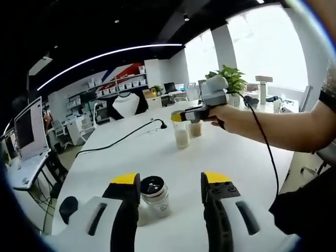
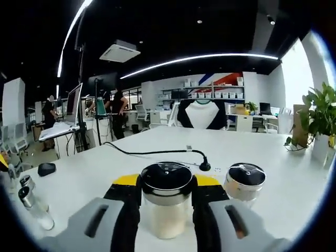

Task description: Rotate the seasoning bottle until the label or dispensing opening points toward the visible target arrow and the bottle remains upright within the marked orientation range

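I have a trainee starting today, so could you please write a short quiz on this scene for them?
1. True or false: the right tool is closed on a seasoning bottle.
2. Which holds nothing? A) left tool B) right tool
3. Fill in: a black ____ runs across the white table.

Key: 1 true, its jaws press both sides of the bottle; 2 A, its jaws stand apart beside a small jar; 3 cable.

Black-capped seasoning bottle upright between right tongs.
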Demonstrator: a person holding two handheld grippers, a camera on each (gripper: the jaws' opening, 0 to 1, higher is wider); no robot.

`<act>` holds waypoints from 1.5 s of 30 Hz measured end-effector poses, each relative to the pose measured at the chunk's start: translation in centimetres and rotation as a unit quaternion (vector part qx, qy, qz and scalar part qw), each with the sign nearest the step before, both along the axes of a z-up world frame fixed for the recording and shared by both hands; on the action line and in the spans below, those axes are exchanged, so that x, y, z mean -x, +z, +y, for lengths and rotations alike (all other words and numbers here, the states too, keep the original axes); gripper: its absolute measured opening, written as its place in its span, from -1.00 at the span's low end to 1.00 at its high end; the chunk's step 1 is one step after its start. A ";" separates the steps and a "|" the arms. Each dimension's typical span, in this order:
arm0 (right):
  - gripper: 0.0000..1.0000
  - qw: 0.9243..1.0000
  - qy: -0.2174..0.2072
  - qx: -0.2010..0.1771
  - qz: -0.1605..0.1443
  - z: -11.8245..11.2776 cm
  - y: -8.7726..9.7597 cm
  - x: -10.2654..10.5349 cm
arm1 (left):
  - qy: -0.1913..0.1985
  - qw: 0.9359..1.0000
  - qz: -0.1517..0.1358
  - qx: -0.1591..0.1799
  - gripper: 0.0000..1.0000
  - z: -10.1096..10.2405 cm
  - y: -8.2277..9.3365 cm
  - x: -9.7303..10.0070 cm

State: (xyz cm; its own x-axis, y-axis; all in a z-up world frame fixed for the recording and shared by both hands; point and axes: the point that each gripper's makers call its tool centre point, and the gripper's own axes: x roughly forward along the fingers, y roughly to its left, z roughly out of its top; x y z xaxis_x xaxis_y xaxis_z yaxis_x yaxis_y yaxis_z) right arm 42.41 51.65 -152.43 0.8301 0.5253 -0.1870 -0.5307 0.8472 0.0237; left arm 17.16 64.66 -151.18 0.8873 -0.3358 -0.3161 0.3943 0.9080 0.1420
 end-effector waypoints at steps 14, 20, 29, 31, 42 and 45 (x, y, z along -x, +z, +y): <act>-0.32 0.995 0.089 -0.035 0.004 0.2 2.4 12.8 | -0.072 0.996 0.003 0.053 0.05 -6.3 -0.2 -0.4; -0.31 0.992 0.116 -0.050 0.010 0.5 3.0 17.3 | -0.089 0.994 0.015 0.067 0.06 -7.9 -1.1 -0.1; -0.31 0.977 0.189 -0.093 0.026 1.4 5.0 23.7 | -0.133 0.989 0.021 0.055 0.05 -10.5 -1.7 -0.7; -0.31 0.974 0.202 -0.098 0.027 1.5 5.5 24.5 | -0.167 0.984 0.021 0.066 0.04 -11.6 -1.3 -0.4; -0.31 0.959 0.264 -0.101 0.006 1.1 8.3 27.9 | -0.253 0.965 -0.019 0.068 -0.09 -14.7 1.1 1.5; -0.30 0.964 0.248 -0.089 -0.020 1.2 8.7 27.8 | -0.222 0.973 -0.026 0.054 -0.11 -14.5 1.3 1.2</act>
